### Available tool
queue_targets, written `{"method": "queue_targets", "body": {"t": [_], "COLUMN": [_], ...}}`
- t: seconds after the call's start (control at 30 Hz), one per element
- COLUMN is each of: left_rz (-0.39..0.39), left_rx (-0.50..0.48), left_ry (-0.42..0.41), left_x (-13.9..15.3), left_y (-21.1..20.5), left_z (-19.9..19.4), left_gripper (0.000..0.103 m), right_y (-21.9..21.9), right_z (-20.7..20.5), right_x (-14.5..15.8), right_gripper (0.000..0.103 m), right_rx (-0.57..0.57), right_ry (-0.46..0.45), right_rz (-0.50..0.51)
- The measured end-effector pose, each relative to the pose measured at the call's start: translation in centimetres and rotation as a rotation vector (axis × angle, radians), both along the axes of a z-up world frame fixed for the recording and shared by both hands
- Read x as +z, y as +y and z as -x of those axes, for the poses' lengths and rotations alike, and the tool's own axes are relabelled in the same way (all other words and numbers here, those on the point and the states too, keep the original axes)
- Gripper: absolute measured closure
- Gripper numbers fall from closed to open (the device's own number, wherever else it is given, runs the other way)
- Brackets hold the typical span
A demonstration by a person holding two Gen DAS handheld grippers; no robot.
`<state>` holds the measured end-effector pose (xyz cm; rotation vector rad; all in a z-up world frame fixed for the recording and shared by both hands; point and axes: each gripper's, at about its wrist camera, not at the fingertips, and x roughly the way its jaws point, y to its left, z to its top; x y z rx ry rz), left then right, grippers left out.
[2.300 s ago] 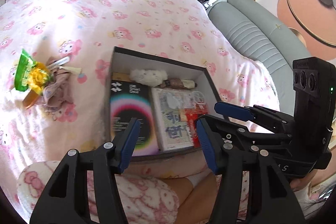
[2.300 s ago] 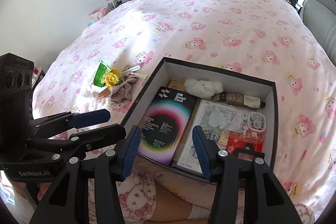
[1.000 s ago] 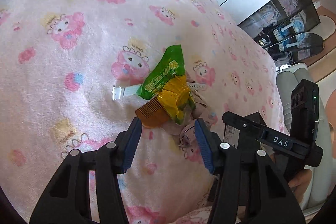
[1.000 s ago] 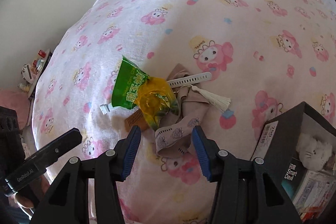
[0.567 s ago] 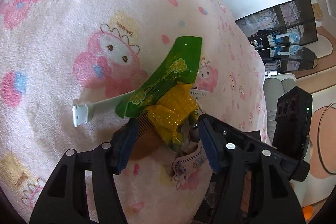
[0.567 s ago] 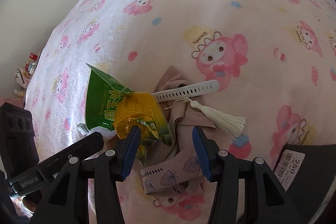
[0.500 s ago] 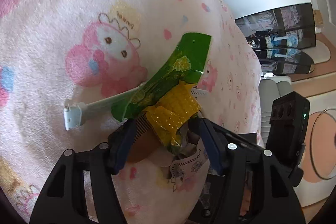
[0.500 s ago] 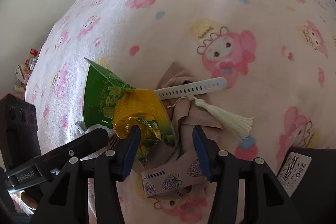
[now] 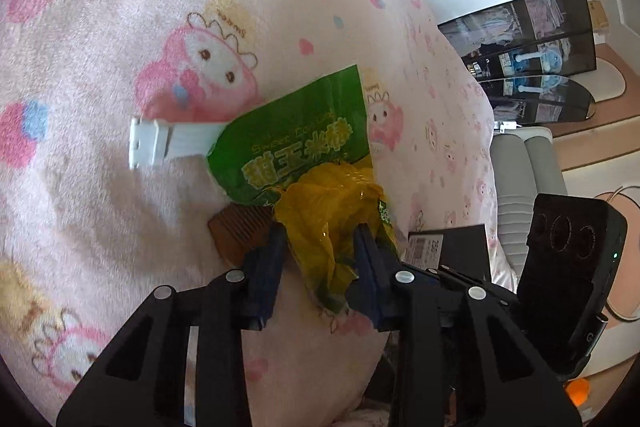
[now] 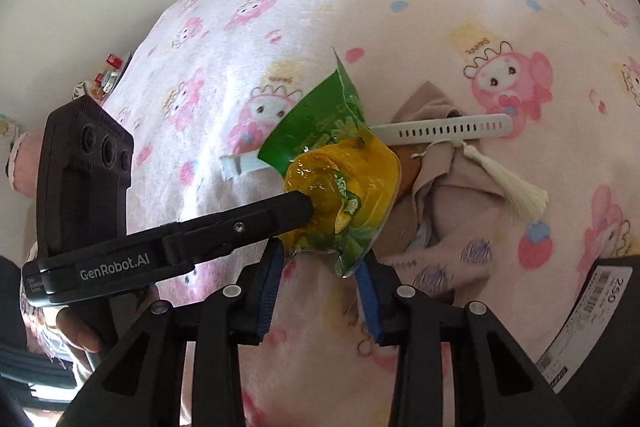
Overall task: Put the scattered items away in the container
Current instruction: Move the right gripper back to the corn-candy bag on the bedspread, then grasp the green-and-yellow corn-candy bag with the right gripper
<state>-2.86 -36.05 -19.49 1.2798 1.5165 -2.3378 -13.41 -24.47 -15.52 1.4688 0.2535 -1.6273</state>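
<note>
Left gripper (image 9: 320, 247) clamped on crinkly green-yellow corn snack packet (image 9: 312, 163), lifting top item first; right gripper (image 10: 322, 273) apart beneath, ready.

Blanket (image 9: 100, 27): pale pink, printed with darker pink cartoon characters, small blue dots and cream patches. Snack packet (image 9: 296, 143), the landmark: upper half bright green with yellow lettering, lower half translucent yellow (image 10: 344, 187). Strap (image 10: 452, 129) beneath the packet: white, with a row of dark slots. Comb (image 9: 240, 231) under the packet's lower edge: brown. Cloth (image 10: 448, 195) beside the packet: dusty beige-pink, one strip patterned with purple motifs. Tassel (image 10: 516, 193) on the cloth: cream. Left gripper (image 9: 320, 255) and right gripper (image 10: 320, 275): black frames, blue pads. Box (image 10: 600, 327) beyond the cloth: black, white barcode label.
</note>
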Motion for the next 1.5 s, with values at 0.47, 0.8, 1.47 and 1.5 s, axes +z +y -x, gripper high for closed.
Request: {"method": "queue_targets", "body": {"t": [0.47,0.8,1.47,1.5], "left_rz": [-0.072,-0.148,-0.233,-0.234], "left_rx": [-0.018,0.049,-0.065,-0.066], "left_ry": [-0.023,-0.061,-0.062,-0.069], "left_x": [-1.2,-4.4,-4.4,-4.5], "left_y": [0.2,-0.7,2.1,1.9], "left_z": [-2.4,-3.0,-2.4,-2.3], "left_gripper": [0.039,0.057,0.05,0.05], "right_y": [4.0,2.0,4.0,4.0], "right_z": [0.4,1.5,-3.2,-3.0], "right_x": [0.8,-3.0,-1.5,-1.8], "right_gripper": [0.061,0.059,0.062,0.062], "right_rx": [-0.045,0.022,0.024,0.014], "right_ry": [-0.03,-0.185,-0.03,-0.037], "right_rz": [-0.027,-0.073,-0.149,-0.152]}}
